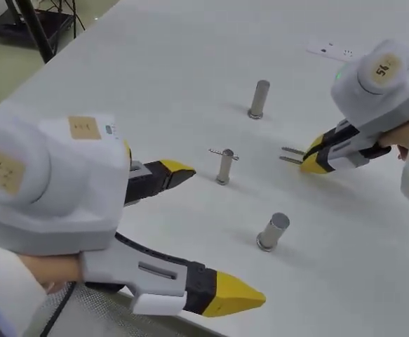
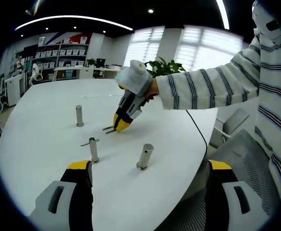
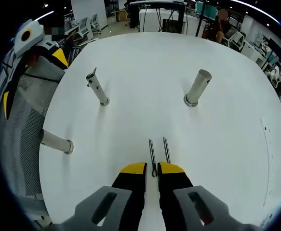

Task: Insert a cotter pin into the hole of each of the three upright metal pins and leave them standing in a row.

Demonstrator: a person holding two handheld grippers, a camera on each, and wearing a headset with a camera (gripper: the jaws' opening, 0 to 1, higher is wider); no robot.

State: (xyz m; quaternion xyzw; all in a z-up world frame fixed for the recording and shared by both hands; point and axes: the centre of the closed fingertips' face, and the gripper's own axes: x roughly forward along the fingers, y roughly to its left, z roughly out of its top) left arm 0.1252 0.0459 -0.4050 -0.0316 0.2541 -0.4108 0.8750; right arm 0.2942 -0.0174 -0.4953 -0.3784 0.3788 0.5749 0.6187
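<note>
- Left gripper (image 1: 229, 234): low at the near-left edge of the table (image 1: 155, 70). Jaws spread wide with nothing between them, aimed toward the row, clear of all three pins.
- Middle pin (image 1: 224, 167): upright on its flanged foot, a fitted cotter pin (image 1: 223, 152) crosswise through its top. I read that as one of three done.
- Far pin (image 1: 259, 98), near pin (image 1: 273, 232): both standing, no cotter seen in either.
- Handling, pins: solid metal, stiff and smooth. The foot is narrow, so a sideways push would likely topple one. Best steadied on the shank, below the hole.
- Handling, loose cotter pin (image 3: 152, 154): thin bent wire, light, two legs side by side. Probably springy and apt to swivel in a grip. Take it at the looped end and leave the legs free.
- Right gripper (image 1: 315, 163): jaws pressed together on the loop of the loose cotter pin, legs pointing ahead toward the row. Low over the table, right of the pins. Whether the legs touch the surface I cannot tell.
- Striped sleeve (image 2: 203, 91): arm reached out across the table, the right gripper angled downward at its end.
</note>
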